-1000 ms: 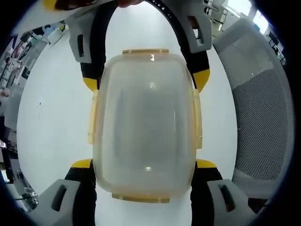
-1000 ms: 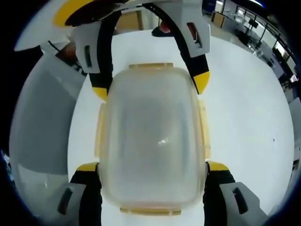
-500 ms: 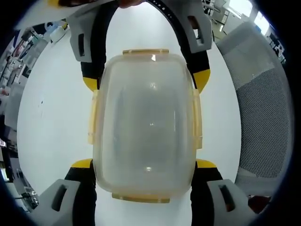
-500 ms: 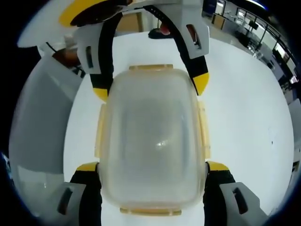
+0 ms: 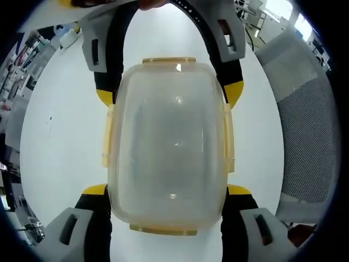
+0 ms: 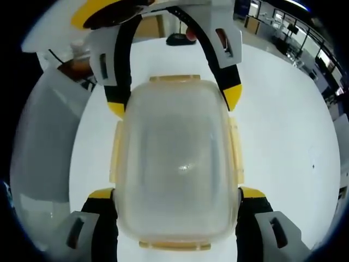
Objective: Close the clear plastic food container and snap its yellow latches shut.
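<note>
Both tongs are clamped on the clear container (image 5: pixel 168 144): left gripper (image 5: pixel 166 191) grips its 6 o'clock end, right gripper (image 6: pixel 177 191) the opposite end, jaws spread wide around the body. Over the white table (image 5: pixel 60 147), the yellow latches (image 5: pixel 228 136) lie flat against the sides, so I'd say it's basically done.

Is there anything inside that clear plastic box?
Through the frosted walls of the container nothing shows inside. The white table lies behind it. The haze could hide something small.
</note>
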Available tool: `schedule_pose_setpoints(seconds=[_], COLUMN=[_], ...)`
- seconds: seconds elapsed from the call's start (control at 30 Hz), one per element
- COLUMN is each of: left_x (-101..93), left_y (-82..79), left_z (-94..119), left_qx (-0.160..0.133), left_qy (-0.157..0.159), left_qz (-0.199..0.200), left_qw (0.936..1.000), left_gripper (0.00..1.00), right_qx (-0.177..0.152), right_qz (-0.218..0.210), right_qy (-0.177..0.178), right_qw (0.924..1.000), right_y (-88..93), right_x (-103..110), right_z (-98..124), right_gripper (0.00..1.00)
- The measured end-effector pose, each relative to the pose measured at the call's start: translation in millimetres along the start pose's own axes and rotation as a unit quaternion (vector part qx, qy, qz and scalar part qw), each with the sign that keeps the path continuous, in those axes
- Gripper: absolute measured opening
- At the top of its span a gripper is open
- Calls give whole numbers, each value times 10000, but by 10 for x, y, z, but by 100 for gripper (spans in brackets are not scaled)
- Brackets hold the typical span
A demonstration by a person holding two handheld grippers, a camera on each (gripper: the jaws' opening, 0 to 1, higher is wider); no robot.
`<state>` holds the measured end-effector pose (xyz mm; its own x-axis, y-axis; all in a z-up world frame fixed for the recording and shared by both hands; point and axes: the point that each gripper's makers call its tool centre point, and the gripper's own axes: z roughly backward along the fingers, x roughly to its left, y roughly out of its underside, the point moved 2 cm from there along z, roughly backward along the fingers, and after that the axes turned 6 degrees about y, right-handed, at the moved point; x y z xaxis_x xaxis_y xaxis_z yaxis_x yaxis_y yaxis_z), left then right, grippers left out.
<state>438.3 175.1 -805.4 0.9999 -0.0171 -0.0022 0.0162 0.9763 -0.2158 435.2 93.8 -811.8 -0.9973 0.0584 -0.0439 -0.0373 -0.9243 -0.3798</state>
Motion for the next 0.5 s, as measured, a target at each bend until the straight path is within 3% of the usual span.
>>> schedule_pose_setpoints(seconds=[0.5], left_x=[276], left_y=[-9], left_z=[2], left_qx=[-43], left_qy=[-9], left_qz=[23], left_qw=[10000], left_gripper=[84], right_qx=[-104], right_qz=[-22], right_qy=[50], right_qw=[9999], right_y=[-18], right_x=[-288], right_z=[-14], right_gripper=[91])
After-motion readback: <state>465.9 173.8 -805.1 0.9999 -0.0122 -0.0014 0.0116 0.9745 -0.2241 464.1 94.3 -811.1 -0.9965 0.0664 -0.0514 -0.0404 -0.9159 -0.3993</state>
